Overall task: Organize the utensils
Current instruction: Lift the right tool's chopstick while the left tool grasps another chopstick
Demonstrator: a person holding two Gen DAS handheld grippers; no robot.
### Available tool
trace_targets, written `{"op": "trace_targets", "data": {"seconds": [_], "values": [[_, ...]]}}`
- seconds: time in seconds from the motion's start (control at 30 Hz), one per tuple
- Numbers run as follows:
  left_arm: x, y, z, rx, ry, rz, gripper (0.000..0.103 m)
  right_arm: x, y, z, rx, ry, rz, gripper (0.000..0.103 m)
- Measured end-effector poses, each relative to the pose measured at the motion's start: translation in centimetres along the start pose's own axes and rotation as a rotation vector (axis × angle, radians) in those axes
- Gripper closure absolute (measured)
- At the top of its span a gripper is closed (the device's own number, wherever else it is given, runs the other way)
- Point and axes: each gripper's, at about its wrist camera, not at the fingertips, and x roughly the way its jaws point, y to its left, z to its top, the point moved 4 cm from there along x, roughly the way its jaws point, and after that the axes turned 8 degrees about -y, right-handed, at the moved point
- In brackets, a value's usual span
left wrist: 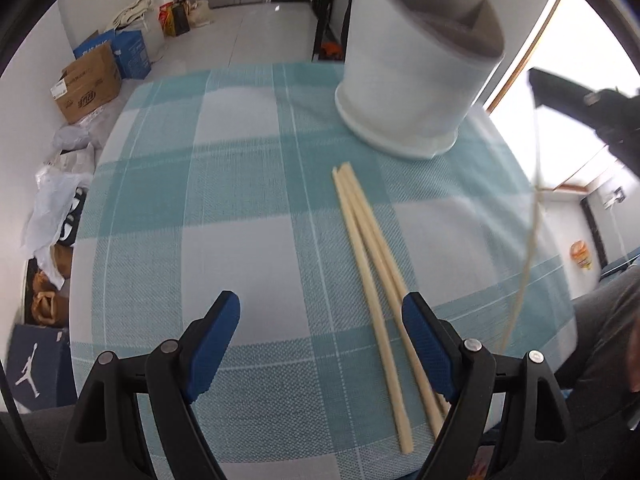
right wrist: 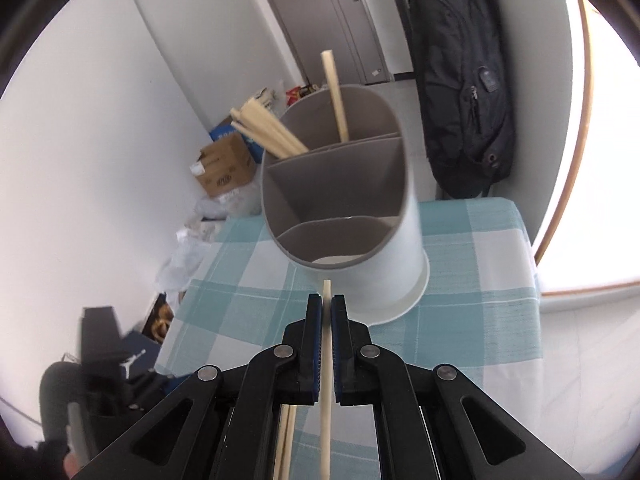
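Three chopsticks [left wrist: 372, 276] lie side by side on the checked tablecloth [left wrist: 224, 184], running from the middle of the left wrist view down to its lower right. My left gripper [left wrist: 320, 320] hangs above their near ends with its jaws spread wide and nothing between them; I judge it is lined up that way to close on one next.

My right gripper [right wrist: 326, 308] is clamped on a single chopstick [right wrist: 326, 380], held lengthwise between the pads so its tip pokes out just ahead of the fingertips, toward the holder [right wrist: 344, 208] in the middle of the right wrist view. Holding it along the fingers lets me aim it end-first into a slot.

The holder is a white tub with grey dividers, standing on the cloth. Its far compartments, toward the top of the frame, already carry a bundle of chopsticks [right wrist: 264, 130] leaning left and one upright stick [right wrist: 335, 96]; the nearer compartments look bare.
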Motion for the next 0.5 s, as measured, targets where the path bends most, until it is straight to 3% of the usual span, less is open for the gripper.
{"op": "trace_targets", "data": {"seconds": [0.13,0.5], "values": [[0.2,-0.4,-0.5,0.059,0.012,0.081,0.023,-1.3,-1.5,0.3,0.060,-0.032,0.018,0.099],[0.8,-0.1,0.3,0.015,0.061,0.117,0.021,-2.9,-4.2,-0.1,0.144,-0.062,0.013,0.099]]}}
